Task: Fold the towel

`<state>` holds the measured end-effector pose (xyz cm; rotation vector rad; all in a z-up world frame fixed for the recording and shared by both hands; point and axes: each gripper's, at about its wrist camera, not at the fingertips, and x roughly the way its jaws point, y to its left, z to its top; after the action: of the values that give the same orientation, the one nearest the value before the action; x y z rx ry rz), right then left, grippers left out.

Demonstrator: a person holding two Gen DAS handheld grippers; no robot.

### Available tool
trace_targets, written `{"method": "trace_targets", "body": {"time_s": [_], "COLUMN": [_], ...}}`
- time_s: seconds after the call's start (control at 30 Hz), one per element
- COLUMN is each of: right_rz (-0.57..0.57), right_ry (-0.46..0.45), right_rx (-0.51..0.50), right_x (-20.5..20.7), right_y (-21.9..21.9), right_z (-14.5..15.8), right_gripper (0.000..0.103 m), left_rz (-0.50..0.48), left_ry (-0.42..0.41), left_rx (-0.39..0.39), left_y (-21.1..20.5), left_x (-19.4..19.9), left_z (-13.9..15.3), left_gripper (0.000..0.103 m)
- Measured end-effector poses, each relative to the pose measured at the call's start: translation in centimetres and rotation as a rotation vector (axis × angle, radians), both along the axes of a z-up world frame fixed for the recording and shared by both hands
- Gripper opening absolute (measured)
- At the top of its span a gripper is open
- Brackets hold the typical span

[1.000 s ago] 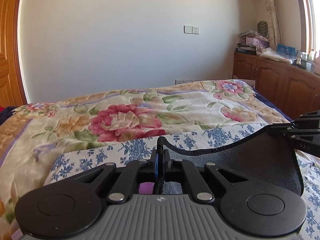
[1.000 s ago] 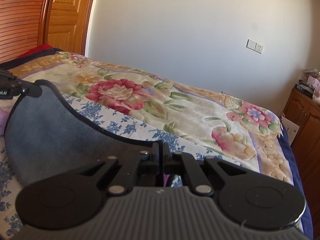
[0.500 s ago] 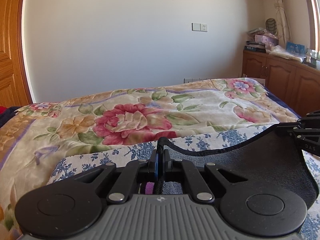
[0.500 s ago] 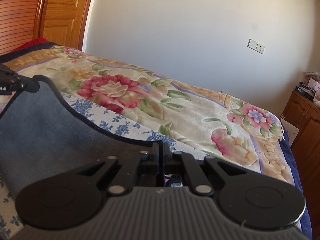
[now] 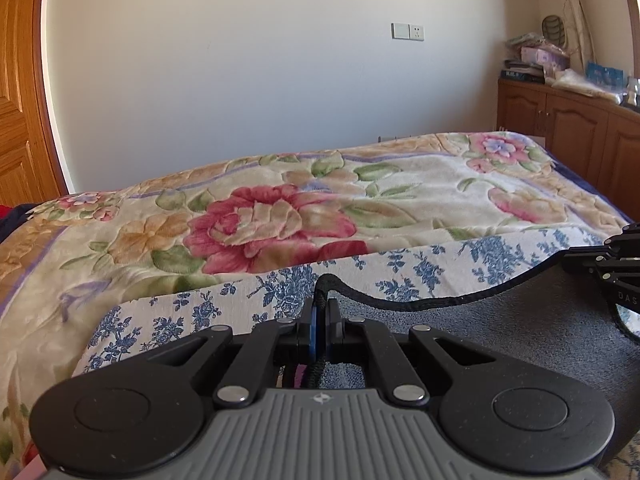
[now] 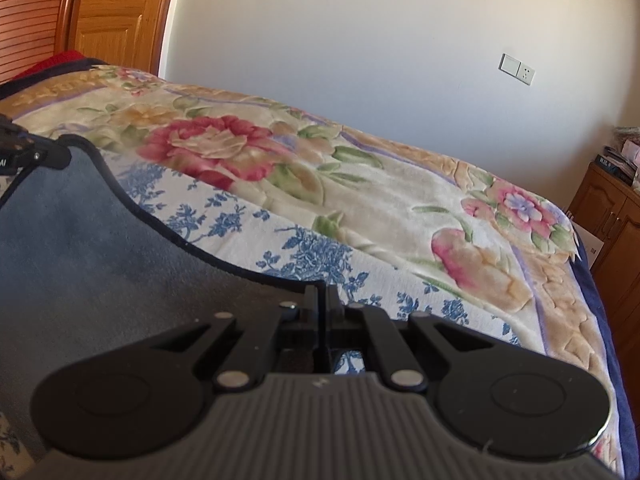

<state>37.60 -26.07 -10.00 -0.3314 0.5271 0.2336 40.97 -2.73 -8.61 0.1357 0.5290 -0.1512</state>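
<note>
The dark grey towel [image 5: 500, 328] with a black hem hangs stretched between my two grippers above the bed; it also shows in the right wrist view [image 6: 100, 256]. My left gripper [image 5: 320, 308] is shut on one upper corner of the towel. My right gripper [image 6: 322, 300] is shut on the other upper corner. The right gripper shows at the right edge of the left wrist view [image 5: 600, 264], and the left gripper shows at the left edge of the right wrist view [image 6: 36, 156]. The towel's lower part is hidden behind the gripper bodies.
Under the towel lies a blue-flowered white sheet [image 5: 208, 308] on the bed, with a rose-patterned blanket [image 5: 272, 224] beyond it. A white wall is at the back, a wooden door [image 6: 116, 12] at the left, and wooden cabinets [image 5: 568, 136] with clutter at the right.
Both grippers have risen and moved forward over the bed with the towel held between them. The towel's top edge sits higher against the sheet. Both grips are unchanged.
</note>
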Motion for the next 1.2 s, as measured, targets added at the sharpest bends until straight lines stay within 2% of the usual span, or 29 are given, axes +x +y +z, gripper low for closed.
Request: {"method": "trace_targets", "body": {"time_s": [0.33, 0.53, 0.63, 0.7, 0.77, 0.83, 0.93, 1.07, 1.2], "right_rz": [-0.005, -0.014, -0.008, -0.006, -0.006, -0.008, -0.014, -0.012, -0.016], "right_ry": [0.029, 0.045, 0.038, 0.042, 0.042, 0.039, 0.039, 0.034, 0.03], "right_rx": [0.009, 0.015, 0.002, 0.001, 0.004, 0.016, 0.024, 0.041, 0.078], "right_x": [0.7, 0.7, 0.5, 0.5, 0.5, 0.2, -0.2, -1.4, -3.0], "right_y": [-0.2, -0.5, -0.3, -0.3, -0.3, -0.4, -0.5, -0.4, -0.4], "right_z": [-1.4, -1.6, -1.5, -1.3, -1.2, -0.8, -0.1, 1.3, 3.0], "right_gripper": [0.004, 0.004, 0.005, 0.009, 0.029, 0.04, 0.041, 0.041, 0.041], "left_rz": [0.006, 0.003, -0.003, -0.002, -0.003, -0.01, -0.018, -0.021, -0.018], "left_ry": [0.017, 0.029, 0.031, 0.025, 0.019, 0.017, 0.02, 0.009, -0.012], "left_rx": [0.037, 0.052, 0.035, 0.026, 0.024, 0.014, 0.004, 0.0, -0.006], "left_y": [-0.3, -0.7, -0.7, -0.7, -0.8, -0.9, -1.0, -1.2, -1.4], "left_x": [1.1, 1.2, 1.1, 1.0, 0.9, 0.7, 0.2, -0.9, -2.3], "left_z": [-1.4, -1.9, -1.8, -1.5, -1.2, -0.9, -0.3, 1.1, 3.1], "left_gripper": [0.005, 0.009, 0.021, 0.026, 0.038, 0.046, 0.053, 0.07, 0.077]}}
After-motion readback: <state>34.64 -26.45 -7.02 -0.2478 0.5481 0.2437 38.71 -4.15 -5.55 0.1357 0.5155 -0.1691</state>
